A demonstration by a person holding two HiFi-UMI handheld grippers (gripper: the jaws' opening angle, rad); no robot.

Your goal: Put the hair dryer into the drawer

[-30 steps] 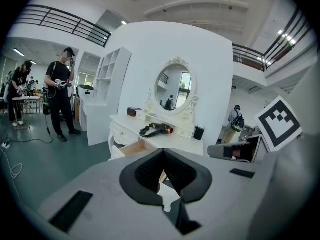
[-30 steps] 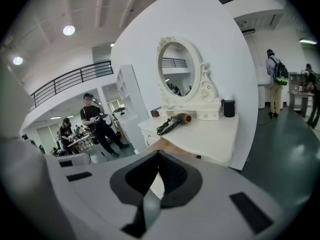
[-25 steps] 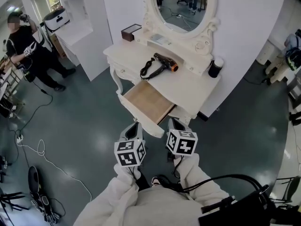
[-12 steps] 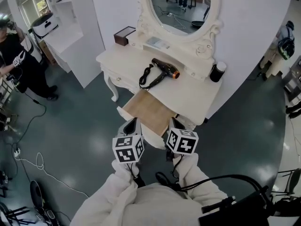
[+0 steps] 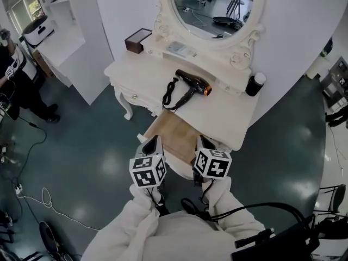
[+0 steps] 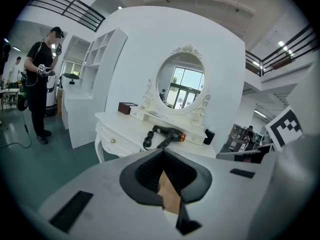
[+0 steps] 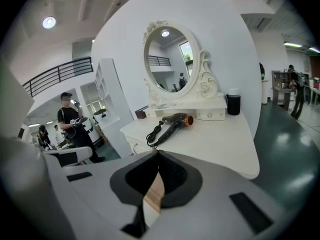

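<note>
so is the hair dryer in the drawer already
No, the hair dryer lies on top of the dressing table, behind the open drawer.

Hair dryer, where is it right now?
In the head view the hair dryer lies on the white dressing table near the middle, between the mirror and the open drawer.
</note>
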